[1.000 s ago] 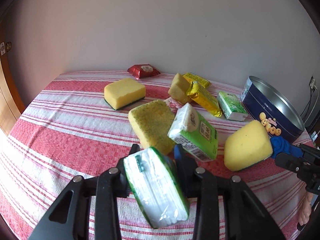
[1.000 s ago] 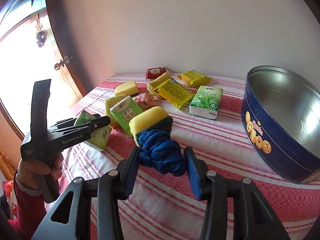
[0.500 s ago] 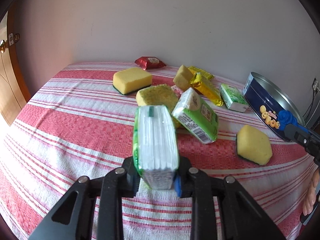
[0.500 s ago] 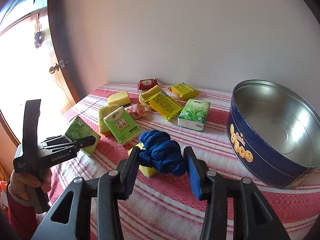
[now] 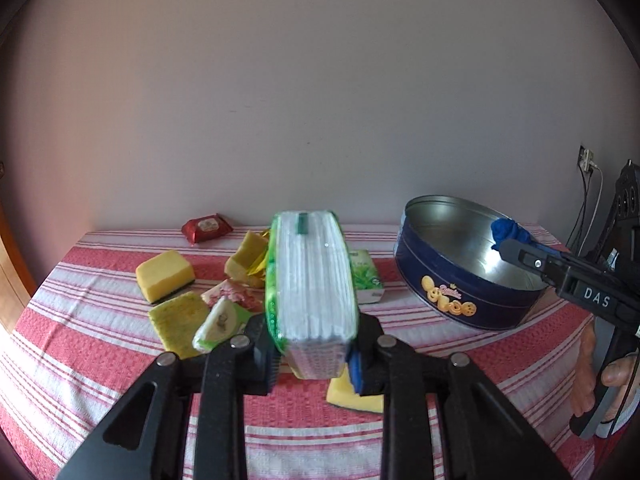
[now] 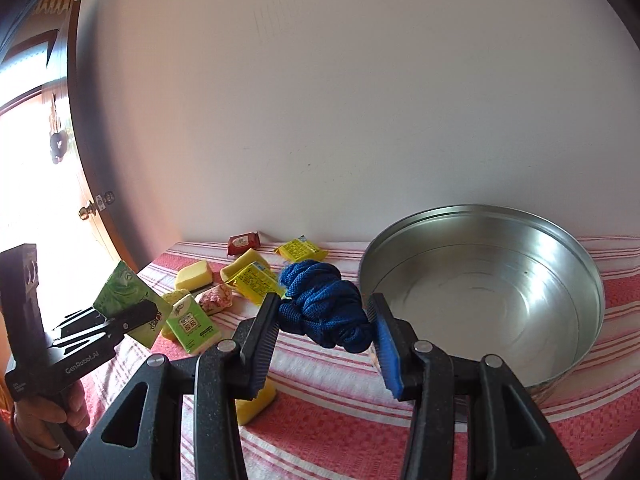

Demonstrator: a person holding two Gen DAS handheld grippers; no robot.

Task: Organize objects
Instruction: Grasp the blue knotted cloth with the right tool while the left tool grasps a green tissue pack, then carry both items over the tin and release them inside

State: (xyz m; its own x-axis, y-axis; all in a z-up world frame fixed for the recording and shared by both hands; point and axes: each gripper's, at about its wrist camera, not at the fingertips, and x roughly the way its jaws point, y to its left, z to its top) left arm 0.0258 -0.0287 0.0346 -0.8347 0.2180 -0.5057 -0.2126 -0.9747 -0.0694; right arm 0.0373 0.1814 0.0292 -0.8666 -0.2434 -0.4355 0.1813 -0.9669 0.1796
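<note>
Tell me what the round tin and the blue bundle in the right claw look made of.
Round tin: metal, apparently; bare, shiny silver inside with reflections, glossy navy printed outside. Blue bundle: knitted or woven fabric, matte, judging by its visible mesh texture and soft bunched folds.

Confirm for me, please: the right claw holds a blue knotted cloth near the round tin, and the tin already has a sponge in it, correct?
Not quite. The right claw does hold the blue knotted cloth near the round tin, but the right wrist view shows the tin empty: only bare metal inside.
</note>
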